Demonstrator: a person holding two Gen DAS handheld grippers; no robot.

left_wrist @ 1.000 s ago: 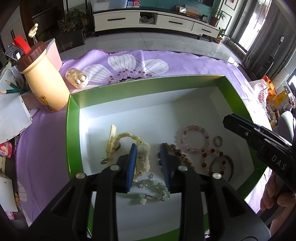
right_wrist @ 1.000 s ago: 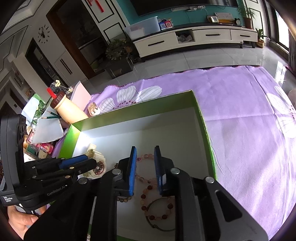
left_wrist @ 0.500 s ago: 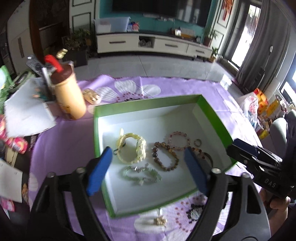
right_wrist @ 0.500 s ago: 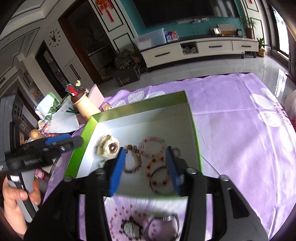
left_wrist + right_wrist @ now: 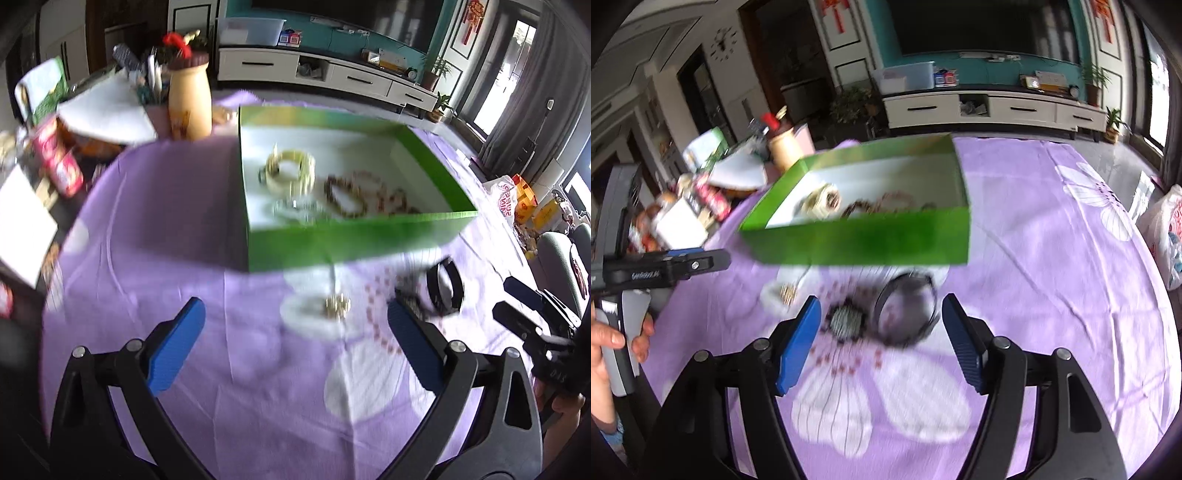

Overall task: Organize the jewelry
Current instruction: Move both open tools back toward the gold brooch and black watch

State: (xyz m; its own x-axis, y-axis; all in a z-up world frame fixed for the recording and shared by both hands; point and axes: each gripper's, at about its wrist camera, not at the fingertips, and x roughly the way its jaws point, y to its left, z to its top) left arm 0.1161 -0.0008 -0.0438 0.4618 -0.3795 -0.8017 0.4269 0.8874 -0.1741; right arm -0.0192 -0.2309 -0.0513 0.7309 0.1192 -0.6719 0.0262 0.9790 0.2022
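A green box with a white inside stands on the purple cloth. It holds a cream bracelet, a brown bead bracelet and a clear one. In front of the box lie a black bangle, a dark beaded piece and a small gold piece. My left gripper hovers over the cloth, its jaws opening wide with nothing between them. My right gripper hangs just short of the bangle, jaws opening, pads touching nothing.
A cream pen pot, papers and red snack packets crowd the far left of the table. A plastic bag sits off the right edge. A person's hand holds the left gripper's handle.
Both grippers have pulled back out of the box to the cloth in front of it. Their jaws have widened from nearly shut. The bracelets stay in the box.
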